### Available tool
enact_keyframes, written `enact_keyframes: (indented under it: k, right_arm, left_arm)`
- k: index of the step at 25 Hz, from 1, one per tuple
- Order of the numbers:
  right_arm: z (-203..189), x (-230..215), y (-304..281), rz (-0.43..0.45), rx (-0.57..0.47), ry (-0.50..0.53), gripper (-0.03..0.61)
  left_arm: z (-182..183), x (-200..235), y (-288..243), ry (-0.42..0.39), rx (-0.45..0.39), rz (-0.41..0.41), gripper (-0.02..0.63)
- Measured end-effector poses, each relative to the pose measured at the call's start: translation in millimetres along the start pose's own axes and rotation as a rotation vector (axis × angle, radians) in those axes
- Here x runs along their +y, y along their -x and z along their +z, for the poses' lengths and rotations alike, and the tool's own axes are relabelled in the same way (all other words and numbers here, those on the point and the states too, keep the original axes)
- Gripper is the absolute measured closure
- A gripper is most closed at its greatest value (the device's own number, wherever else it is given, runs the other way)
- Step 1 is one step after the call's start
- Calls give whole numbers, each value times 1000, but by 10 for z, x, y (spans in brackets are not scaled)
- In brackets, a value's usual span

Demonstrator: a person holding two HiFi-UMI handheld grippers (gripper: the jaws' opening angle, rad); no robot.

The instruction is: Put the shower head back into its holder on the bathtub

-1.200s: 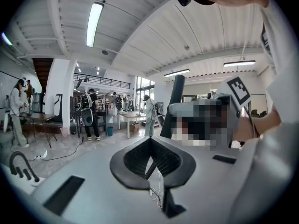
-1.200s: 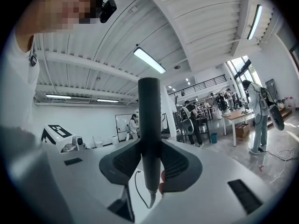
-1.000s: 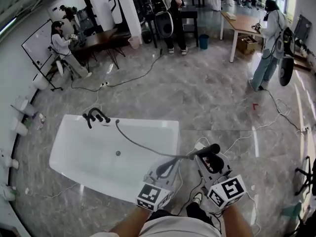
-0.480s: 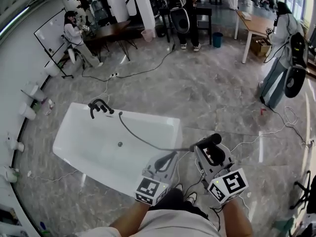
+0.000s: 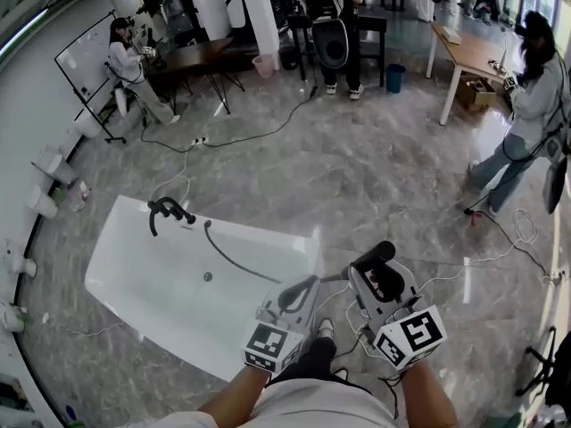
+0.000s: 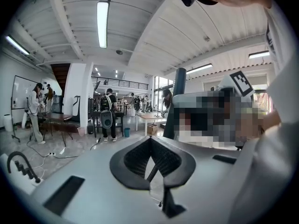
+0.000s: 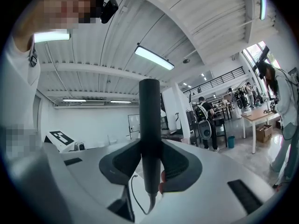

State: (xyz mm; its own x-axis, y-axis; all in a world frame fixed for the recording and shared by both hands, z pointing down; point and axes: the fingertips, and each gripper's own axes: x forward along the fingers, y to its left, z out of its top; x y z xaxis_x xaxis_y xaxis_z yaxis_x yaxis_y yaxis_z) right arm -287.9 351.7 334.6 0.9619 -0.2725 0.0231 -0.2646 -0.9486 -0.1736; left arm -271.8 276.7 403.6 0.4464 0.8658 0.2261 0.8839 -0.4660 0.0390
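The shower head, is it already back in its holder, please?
No, the right gripper clamps the shower head, far from the bathtub faucet.

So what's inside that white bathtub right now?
Inside the bathtub, only a small drain and the dark hose trailing across it show. The left gripper covers the near right corner, so that part is hidden.

I'm in an open lab hall — a bathtub [image 5: 143, 303] stands loose on the marble floor [image 5: 375, 176] among trailing cables [image 5: 259, 134], a whiteboard [image 5: 85, 61], desks [image 5: 466, 46] and people [image 5: 332, 25].
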Motion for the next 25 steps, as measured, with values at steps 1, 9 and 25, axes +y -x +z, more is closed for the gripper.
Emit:
enact_keyframes:
  k: [1,9,25]
  right_arm:
    - [12,-79,-112,-1,0,1,442]
    - [168,-530,-1007,4,-2,11,442]
    - [151,-641,-1736,97,47,34,442]
  left_arm:
    - [27,85,-107,-2,-3,-3,609]
    - [247,847,-767,-15,-19,-11,609]
    - [356,1361,-1184,21,-44,28,609]
